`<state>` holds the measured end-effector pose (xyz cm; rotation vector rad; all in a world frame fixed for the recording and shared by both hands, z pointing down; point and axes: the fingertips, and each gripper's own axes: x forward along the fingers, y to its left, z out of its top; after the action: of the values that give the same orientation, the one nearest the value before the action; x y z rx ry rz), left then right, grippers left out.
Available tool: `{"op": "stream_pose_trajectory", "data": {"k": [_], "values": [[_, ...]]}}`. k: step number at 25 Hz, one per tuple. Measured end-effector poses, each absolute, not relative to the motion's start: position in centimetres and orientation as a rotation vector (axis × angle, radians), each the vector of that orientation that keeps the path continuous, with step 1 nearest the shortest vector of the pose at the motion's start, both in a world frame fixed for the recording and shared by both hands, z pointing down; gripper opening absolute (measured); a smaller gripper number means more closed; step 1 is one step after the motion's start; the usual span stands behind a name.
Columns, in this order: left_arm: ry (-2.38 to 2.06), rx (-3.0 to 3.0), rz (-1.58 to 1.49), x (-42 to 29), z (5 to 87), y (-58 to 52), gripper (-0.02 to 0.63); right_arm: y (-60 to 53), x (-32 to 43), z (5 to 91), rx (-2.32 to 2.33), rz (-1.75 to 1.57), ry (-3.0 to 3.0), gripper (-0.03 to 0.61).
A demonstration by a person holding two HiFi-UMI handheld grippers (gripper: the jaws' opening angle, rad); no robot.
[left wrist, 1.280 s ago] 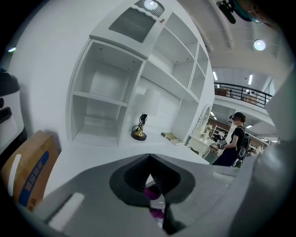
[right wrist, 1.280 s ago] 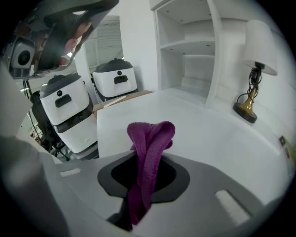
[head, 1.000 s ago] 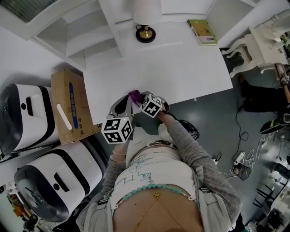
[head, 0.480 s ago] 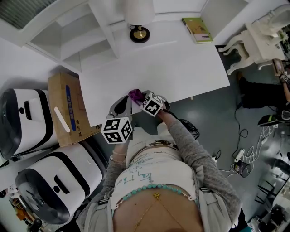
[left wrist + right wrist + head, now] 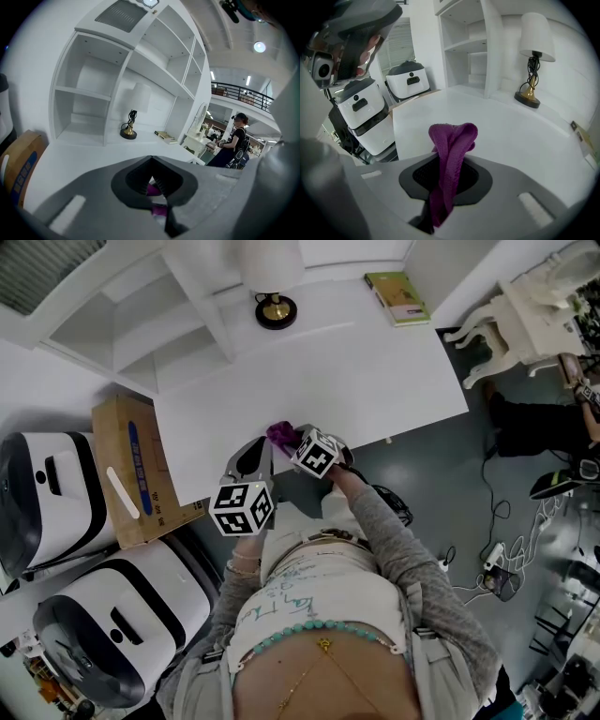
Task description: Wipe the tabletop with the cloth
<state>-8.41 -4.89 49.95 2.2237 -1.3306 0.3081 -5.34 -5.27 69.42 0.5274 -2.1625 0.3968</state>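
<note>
Partly hidden, purple cloth point(image 5: 451, 150) pinched in right tongs point(image 5: 446, 183), left tongs point(image 5: 153, 182) closed, purple glimpsed through slit.

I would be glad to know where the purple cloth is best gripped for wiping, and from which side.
Grip the cloth across its gathered middle, coming from the table's near edge, so a bunched wad stands out past the jaw tips to press on the tabletop. The right gripper holds it just so: its jaws are shut on the folded strip.
</note>
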Motion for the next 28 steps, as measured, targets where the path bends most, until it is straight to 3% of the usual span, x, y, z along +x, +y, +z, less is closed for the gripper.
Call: {"op": "stream_pose_trajectory", "data": {"k": [28], "values": [[-1.21,2.304,0.359,-0.1,50.1,-7.4,0.0,-6.4,2.3,69.6,0.56,0.45,-2.142,0.083]]}}
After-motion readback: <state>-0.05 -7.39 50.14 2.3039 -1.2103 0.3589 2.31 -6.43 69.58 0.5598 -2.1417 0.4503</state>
